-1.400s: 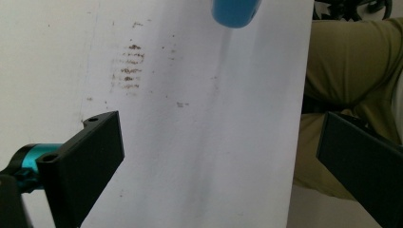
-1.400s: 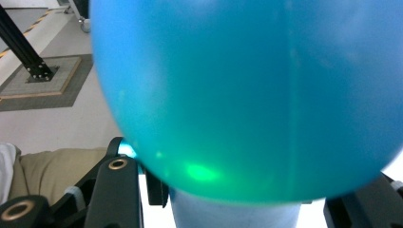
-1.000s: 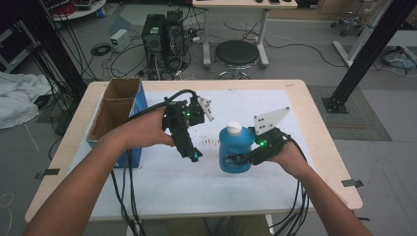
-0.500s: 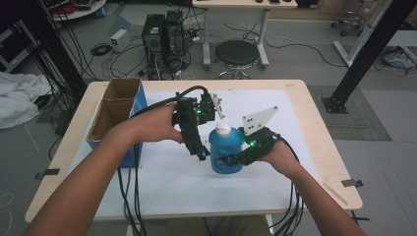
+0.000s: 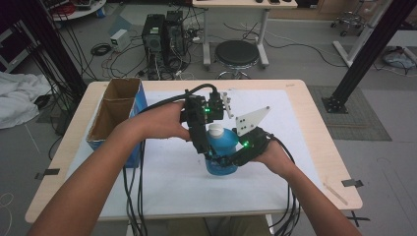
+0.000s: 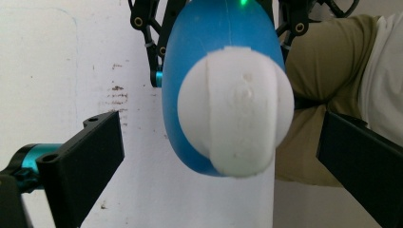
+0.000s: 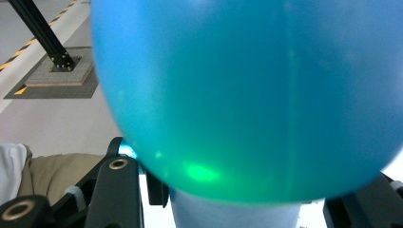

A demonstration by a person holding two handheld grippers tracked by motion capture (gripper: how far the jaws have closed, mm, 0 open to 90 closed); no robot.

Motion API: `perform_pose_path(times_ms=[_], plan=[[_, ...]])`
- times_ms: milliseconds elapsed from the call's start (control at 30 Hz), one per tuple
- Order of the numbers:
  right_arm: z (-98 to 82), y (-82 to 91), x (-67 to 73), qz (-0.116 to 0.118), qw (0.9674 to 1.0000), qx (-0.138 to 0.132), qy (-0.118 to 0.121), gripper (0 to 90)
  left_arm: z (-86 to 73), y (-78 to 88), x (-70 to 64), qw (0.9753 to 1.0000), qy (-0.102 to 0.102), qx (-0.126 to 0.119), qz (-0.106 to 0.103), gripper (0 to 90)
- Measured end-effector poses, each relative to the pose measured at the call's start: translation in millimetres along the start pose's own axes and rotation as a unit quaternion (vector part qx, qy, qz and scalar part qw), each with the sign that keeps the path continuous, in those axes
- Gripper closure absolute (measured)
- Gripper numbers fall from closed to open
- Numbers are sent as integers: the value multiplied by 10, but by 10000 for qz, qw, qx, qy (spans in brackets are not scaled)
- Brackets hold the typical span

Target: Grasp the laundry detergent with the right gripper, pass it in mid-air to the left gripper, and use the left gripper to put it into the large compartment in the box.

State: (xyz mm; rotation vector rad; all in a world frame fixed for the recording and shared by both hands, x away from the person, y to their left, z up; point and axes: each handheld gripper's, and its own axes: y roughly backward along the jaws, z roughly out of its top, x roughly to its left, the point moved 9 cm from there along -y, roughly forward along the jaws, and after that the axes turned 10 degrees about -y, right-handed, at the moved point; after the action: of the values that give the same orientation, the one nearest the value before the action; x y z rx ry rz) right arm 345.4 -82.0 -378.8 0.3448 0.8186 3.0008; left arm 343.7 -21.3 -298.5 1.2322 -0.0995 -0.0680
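A wooden counter (image 5: 314,132) fills the middle of the high view, mostly covered by a white sheet (image 5: 167,187). Its right half and near edge lie bare, with open room on those sides. An open cardboard box (image 5: 114,110) with a blue side stands along the counter's left edge, well apart from the work at the centre.

There, a blue bottle (image 5: 220,147) with a white cap (image 5: 215,130) stands upright on the white sheet, between the two tools. The right tool (image 5: 223,160) comes in from the right and is clamped on the bottle's lower body; in the right gripper view the blue wall (image 7: 247,95) presses close against the camera between the jaws. The left tool (image 5: 202,142) hangs over the bottle from the left, pointing down. In the left gripper view its jaws stand wide, one on each side of the cap (image 6: 237,118), clear of it and not touching. Black cables (image 5: 133,191) trail off the near edge.
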Motion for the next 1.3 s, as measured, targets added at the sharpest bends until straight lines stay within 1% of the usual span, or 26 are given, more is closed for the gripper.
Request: perform_pose_path(times_ms=[200, 500, 767, 833, 867, 900, 933, 1133, 1300], plan=[[5, -4, 0, 0, 10000, 12, -3, 448, 33, -27, 18, 10000, -16, 38, -30, 19], [25, -13, 6, 16, 10000, 9, -27, 447, 63, -101, 45, 9998, -89, 192, -51, 19], [22, -16, 7, 10, 10000, 44, -51, 447, 78, -127, 48, 9996, -146, 235, -80, 21], [23, -15, 7, 9, 10000, 41, -53, 447, 76, -129, 48, 9996, -156, 228, -63, 26], [25, -15, 5, 6, 10000, 32, -47, 447, 72, -123, 45, 9995, -195, 233, -89, 30], [25, -15, 4, 4, 10000, 32, -51, 447, 74, -121, 37, 9995, -203, 215, -129, 86], [25, -15, 3, 4, 10000, 32, -51, 447, 73, -121, 29, 9994, -235, 220, -142, 116], [26, -28, 14, 22, 10000, 39, -42, 447, 80, -128, 26, 9994, -241, 233, -131, 117], [29, -27, 13, 14, 10000, 30, -44, 447, 82, -141, 16, 9991, -294, 288, -126, 118]])
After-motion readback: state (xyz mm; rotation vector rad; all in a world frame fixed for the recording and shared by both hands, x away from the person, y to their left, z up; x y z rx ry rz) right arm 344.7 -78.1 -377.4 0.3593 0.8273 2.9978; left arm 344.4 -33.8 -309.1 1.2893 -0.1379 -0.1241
